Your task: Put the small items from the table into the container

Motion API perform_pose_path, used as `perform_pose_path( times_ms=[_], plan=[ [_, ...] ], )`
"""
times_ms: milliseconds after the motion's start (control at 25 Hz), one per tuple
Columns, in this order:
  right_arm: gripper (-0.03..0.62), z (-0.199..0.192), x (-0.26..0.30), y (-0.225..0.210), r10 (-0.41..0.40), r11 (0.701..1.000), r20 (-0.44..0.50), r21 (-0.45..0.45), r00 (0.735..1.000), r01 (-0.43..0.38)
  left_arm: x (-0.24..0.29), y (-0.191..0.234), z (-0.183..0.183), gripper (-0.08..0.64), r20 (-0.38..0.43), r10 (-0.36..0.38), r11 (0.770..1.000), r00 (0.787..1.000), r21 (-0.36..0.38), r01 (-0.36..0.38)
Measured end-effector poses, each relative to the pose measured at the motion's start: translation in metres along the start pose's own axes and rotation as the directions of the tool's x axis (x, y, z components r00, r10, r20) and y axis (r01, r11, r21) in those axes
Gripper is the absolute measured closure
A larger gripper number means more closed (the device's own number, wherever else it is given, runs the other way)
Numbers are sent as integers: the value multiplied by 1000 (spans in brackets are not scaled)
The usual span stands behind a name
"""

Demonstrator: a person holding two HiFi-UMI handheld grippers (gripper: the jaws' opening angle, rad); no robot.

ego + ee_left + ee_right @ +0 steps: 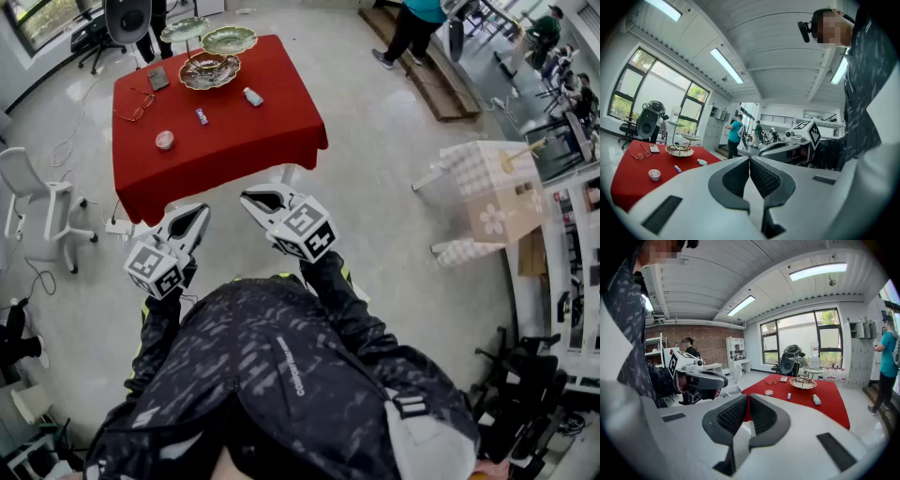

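Approach stage, judged: nothing picked up yet. Left claw point(192, 214) clenched, empty. Right claw point(253, 197) clenched, empty. Both well short of red desk point(253, 131). On desk: round tin point(164, 141), small bottle point(252, 97), tiered dish stand point(209, 71), probably the container. Next: step closer, unclench one claw, line up over nearest item.

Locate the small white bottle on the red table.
Head view: the small white bottle lies on the red table, right of the tiered dish stand and of the small tube.
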State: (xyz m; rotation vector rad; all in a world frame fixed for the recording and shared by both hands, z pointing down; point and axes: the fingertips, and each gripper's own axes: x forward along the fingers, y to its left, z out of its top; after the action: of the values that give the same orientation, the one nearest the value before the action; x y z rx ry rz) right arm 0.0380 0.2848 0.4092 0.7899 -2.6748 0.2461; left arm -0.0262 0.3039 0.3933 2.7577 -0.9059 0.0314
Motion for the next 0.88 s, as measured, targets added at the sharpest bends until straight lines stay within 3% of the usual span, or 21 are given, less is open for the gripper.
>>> perform_pose_path(
  times_ms=[320,520,880],
  plan=[
    [568,8,0,-3,4,998,57,66,998,-7,-3,5,1,548,8,0,1000,1000,-9,0],
    [571,1,5,-7,-43,999,-3,-3,999,43,-6,12,0,548,13,-5,1000,1000,-11,5],
    [569,-10,13,-6,-96,995,-45,-22,994,95,-12,15,-2,548,31,-35,999,999,-14,35]
  ],
)
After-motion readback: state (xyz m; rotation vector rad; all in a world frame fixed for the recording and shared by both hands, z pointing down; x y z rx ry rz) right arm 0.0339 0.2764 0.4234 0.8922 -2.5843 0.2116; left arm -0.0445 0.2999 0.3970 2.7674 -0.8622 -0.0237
